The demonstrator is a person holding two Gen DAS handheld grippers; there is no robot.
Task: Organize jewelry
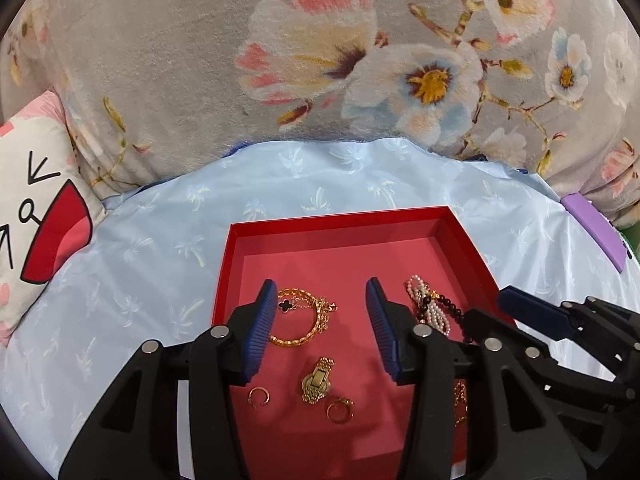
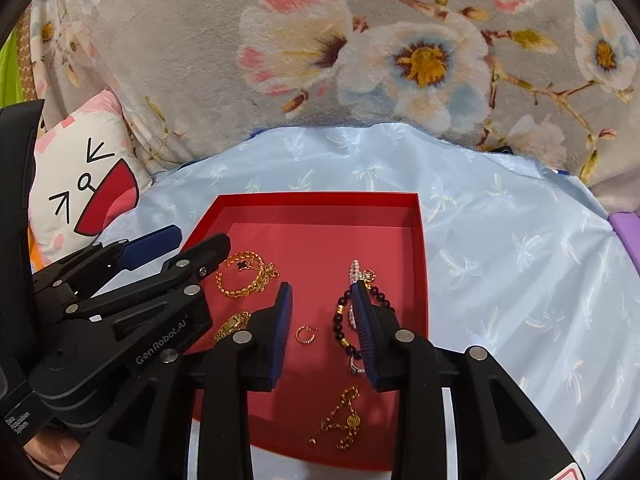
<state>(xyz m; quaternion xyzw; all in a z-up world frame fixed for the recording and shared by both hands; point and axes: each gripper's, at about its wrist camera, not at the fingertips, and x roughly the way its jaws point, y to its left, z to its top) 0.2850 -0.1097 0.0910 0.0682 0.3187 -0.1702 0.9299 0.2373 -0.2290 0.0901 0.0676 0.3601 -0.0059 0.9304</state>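
A red tray [image 1: 336,222] [image 2: 316,199] lies on the blue cloth and holds the jewelry. Inside lie a gold chain with a black clover [image 1: 304,316] [image 2: 246,276], a gold watch [image 1: 317,380] [image 2: 232,325], a small hoop earring [image 1: 258,396] [image 2: 306,335], a gold ring [image 1: 340,409], pearl and dark bead bracelets [image 1: 430,304] [image 2: 346,316], and a thin gold chain [image 2: 340,420]. My left gripper [image 1: 322,320] is open and empty above the tray. My right gripper [image 2: 322,312] is open and empty above the earring; it also shows at the right of the left wrist view [image 1: 532,312].
A light blue cloth [image 1: 160,240] [image 2: 520,260] covers the surface. A floral grey blanket [image 1: 280,60] rises behind it. A cartoon pillow [image 1: 36,216] [image 2: 88,192] lies at the left. A purple object [image 1: 596,228] sits at the right edge.
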